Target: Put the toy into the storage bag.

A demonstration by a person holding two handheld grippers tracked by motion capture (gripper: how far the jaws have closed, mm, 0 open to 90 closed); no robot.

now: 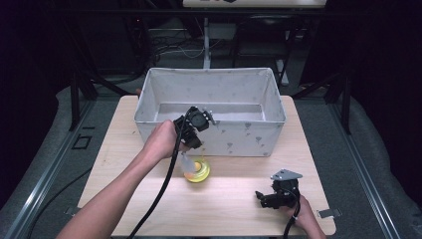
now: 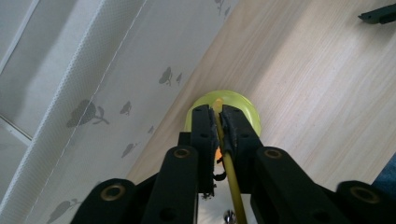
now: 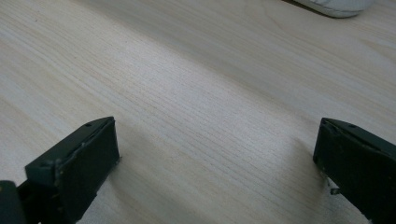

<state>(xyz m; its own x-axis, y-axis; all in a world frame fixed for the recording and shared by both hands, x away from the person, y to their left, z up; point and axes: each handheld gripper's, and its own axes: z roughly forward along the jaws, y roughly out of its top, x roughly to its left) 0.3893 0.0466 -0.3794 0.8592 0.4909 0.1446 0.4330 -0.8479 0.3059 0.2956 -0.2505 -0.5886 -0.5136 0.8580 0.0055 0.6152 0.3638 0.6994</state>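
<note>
While we look down from the high view, we find the yellow-green bowl (image 1: 198, 171) on the wooden table (image 1: 234, 204), just in front of the near wall of the grey fabric bin (image 1: 249, 137), a little left of that wall's middle. From up there we make out something orange inside the bowl, and a pale blur between it and the tool above, but not how the bowl is held. The left gripper view settles that: along the black jaws we see the bowl (image 2: 224, 105) edge-on, its thin yellow rim running down between the two pads. So the left gripper (image 2: 218, 122) is narrowed to a slit and clamped on the bowl's rim, with the bin's printed wall (image 2: 116, 84) close beside it. In the high view the same left gripper (image 1: 191, 142) hangs over the bowl, next to the bin's near wall, carried by a hand (image 1: 161, 142) whose forearm comes in from below.

Farther from the bin, toward the table's near right corner, we see the right gripper (image 1: 278, 194) low over the wood, well apart from the bowl. The right gripper view shows what the high view leaves unclear: its jaws stand wide, bare tabletop (image 3: 196, 107) between them, nothing gripped. A pale rounded edge, which we can't identify, sits at that view's top right.
</note>
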